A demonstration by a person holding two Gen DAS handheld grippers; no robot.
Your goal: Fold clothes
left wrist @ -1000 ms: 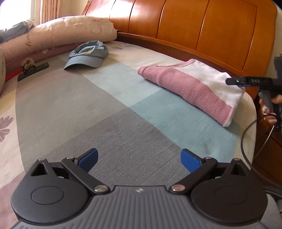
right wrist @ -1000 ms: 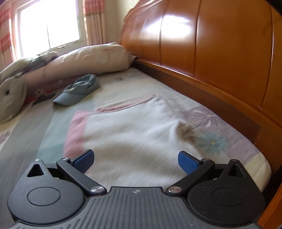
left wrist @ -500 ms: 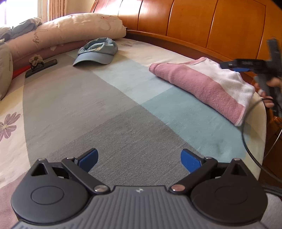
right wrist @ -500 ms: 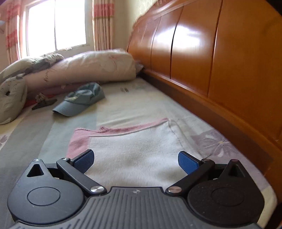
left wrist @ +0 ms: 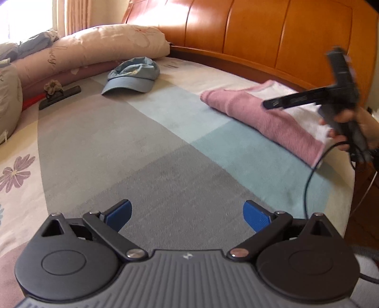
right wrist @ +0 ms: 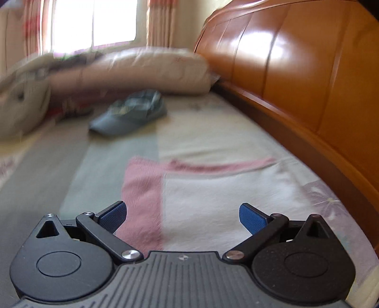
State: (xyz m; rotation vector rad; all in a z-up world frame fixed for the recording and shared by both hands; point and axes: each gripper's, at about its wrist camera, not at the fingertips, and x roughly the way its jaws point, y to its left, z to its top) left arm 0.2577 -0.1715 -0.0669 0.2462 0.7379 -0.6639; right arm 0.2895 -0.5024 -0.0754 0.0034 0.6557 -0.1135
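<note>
On the bed (left wrist: 146, 151), largest item listed: a patchwork cover of grey, pale blue and cream blocks with purple flower prints is spread flat, bounded along one long side by a polished orange-brown wooden headboard (left wrist: 260, 30).

Bedding roll (left wrist: 99, 52): a long cream and pink floral quilt or bolster is laid against the far end of the bed beneath a bright curtained window (right wrist: 94, 21); blurred in the right wrist view.

Folded garment (left wrist: 267, 118): a pink and white towelling piece is seen folded into a thick rectangle, lying flat near the headboard side of the bed, close to the mattress corner. In the right wrist view it is placed directly ahead of and below the tongs, pink band to the left, white panel to the right (right wrist: 213, 189).

Left tongs (left wrist: 187, 214): blue-padded fingers are held wide apart, nothing between them, above the grey block of the cover, well apart from the garment.

Right tongs (right wrist: 182, 216): fingers are likewise spread wide and nothing is gripped; they are held over the garment's near edge, contact not determinable. In the left wrist view this tool is seen blurred above the garment, with a hand (left wrist: 355, 125) wrapped round its handle and a black cable (left wrist: 308, 180) trailing below.

Cap (left wrist: 132, 75): a blue peaked cap is rested on the cover just before the bedding roll.

Small dark clip-like object with a flower ornament (left wrist: 56, 92): laid left of the cap; not identifiable further.
</note>
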